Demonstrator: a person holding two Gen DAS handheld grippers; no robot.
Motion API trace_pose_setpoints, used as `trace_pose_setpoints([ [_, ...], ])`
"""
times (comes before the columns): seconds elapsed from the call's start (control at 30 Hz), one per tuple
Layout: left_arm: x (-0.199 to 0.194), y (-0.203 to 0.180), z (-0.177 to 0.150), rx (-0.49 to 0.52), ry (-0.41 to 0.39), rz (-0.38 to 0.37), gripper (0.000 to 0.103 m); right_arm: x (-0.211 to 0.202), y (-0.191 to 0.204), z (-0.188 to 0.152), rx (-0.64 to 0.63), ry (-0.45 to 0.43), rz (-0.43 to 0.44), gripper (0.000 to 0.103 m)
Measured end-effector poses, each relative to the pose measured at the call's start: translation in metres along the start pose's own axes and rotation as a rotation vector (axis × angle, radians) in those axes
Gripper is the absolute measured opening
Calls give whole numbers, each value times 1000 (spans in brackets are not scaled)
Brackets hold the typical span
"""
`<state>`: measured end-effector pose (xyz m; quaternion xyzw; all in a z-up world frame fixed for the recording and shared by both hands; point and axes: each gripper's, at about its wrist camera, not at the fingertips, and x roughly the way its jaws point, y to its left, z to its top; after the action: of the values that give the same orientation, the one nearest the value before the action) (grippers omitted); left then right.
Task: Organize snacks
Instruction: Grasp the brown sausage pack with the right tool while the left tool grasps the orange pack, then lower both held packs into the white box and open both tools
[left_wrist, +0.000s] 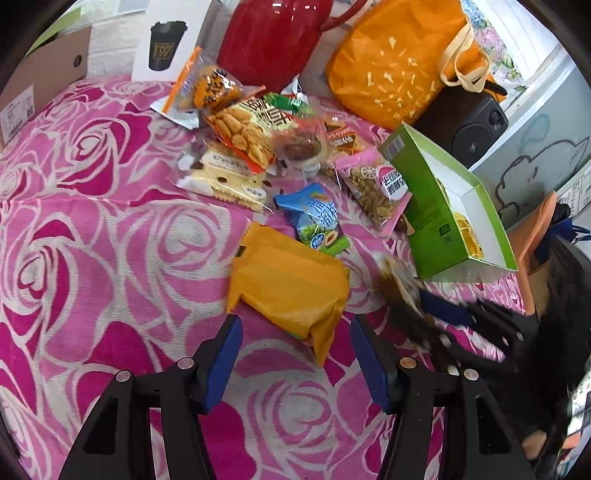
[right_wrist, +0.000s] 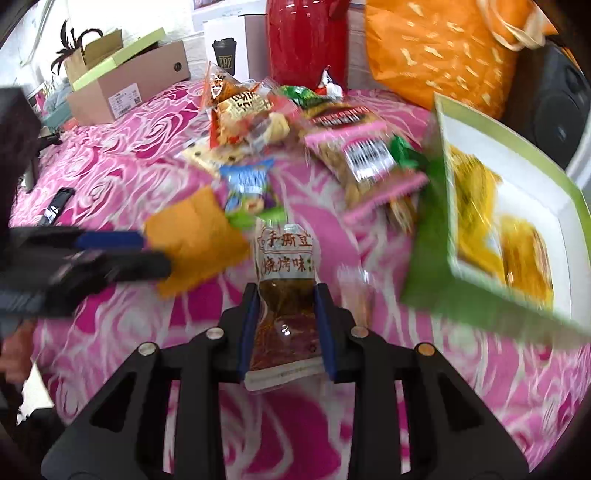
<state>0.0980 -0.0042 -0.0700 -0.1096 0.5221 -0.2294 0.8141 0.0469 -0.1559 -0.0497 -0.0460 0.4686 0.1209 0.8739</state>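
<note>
My left gripper is open just short of an orange packet that lies on the pink rose cloth; the packet's near end sits between the fingertips. My right gripper is shut on a clear packet of brown snack with red writing, held above the cloth. In the left wrist view that packet is a blur to the right. A tilted green box with yellow packets inside stands to the right of it. A pile of mixed snack packets lies further back.
Behind the pile stand a red jug, an orange bag and a black speaker. A cardboard box and a white cup-print box are at the back left. A blue packet and a pink packet lie near the green box.
</note>
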Motion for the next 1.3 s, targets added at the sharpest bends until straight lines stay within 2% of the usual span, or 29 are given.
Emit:
trace_pose_setpoints([
  [0.07,6,-3,5,-26,12,0,62,-9,-3,-11,15,-11,0,31],
  [0.1,9,-5,9,-44,14,2,63,-15,-5,-16,27,-18,-1,28],
  [0.17,16,-9,15,-70,12,28,70,-20,-8,-19,41,-30,-9,28],
  [0.33,32,-25,27,-10,3,90,70,-25,-16,-21,59,-46,0,28],
  [0.47,28,-24,23,6,13,91,70,-23,-12,-22,40,-50,36,28],
  [0.6,27,-16,27,-38,8,102,70,-14,-3,-18,-13,-51,63,49],
  [0.73,31,-17,31,-3,-3,122,67,-1,7,-16,-69,-41,114,65],
  [0.77,31,-18,30,11,-10,126,64,6,8,-17,-77,-33,100,65],
  [0.8,31,-19,29,29,-11,129,50,11,9,-17,-78,-20,90,63],
  [0.83,32,-21,28,47,-10,133,48,13,9,-16,-76,-20,76,47],
  [0.87,29,-22,26,57,-17,132,47,11,9,-16,-69,-30,53,37],
  [0.93,25,-22,25,60,-20,119,45,4,4,-12,-19,-47,115,37],
  [1.07,-1,-18,21,54,-58,98,44,-17,6,-9,-14,-99,116,37],
  [1.2,-41,-13,23,38,-132,83,44,-40,-2,-7,24,-162,146,37],
  [1.3,-67,-17,30,44,-178,43,44,-60,-11,-1,63,-220,169,37],
])
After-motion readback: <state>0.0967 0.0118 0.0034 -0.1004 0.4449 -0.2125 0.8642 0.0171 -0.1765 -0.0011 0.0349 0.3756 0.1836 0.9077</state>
